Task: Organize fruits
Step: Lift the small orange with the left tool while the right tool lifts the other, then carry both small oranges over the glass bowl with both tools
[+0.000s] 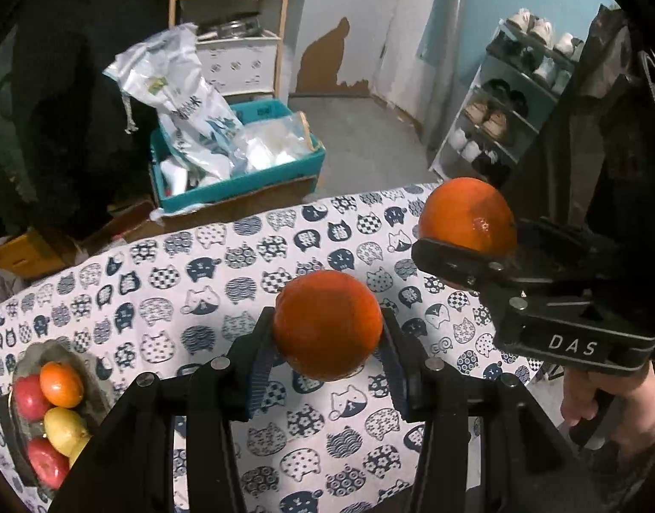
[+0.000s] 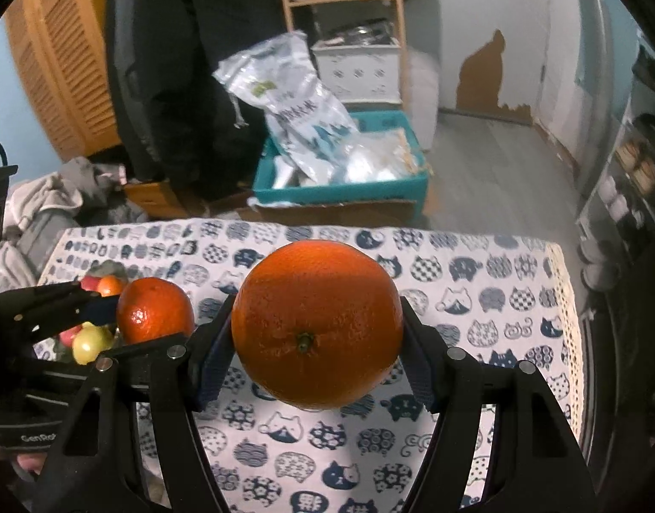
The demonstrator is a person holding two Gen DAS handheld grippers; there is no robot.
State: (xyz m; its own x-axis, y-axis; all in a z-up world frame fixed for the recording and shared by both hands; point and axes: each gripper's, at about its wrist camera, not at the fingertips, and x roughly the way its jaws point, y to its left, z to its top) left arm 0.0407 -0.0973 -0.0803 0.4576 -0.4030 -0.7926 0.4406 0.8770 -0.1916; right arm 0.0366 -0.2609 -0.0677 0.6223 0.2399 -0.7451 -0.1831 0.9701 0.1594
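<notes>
My left gripper [image 1: 327,333] is shut on a small orange [image 1: 327,325] and holds it above the cat-print tablecloth [image 1: 199,299]. My right gripper [image 2: 316,333] is shut on a larger orange [image 2: 316,325], also held above the cloth. The right gripper and its orange [image 1: 468,222] show at the right in the left wrist view. The left gripper's orange [image 2: 154,316] shows at the left in the right wrist view. A grey fruit dish [image 1: 32,355] at the table's left holds red apples [image 1: 28,397], a small orange [image 1: 61,384] and yellow fruit [image 1: 64,429].
Beyond the table's far edge stand a teal crate [image 1: 242,179] with plastic bags, a wooden shelf [image 1: 233,21] and a shoe rack [image 1: 511,98]. Clothes [image 2: 49,209] lie on the floor at the left. The table's right edge [image 2: 571,320] is close to my right gripper.
</notes>
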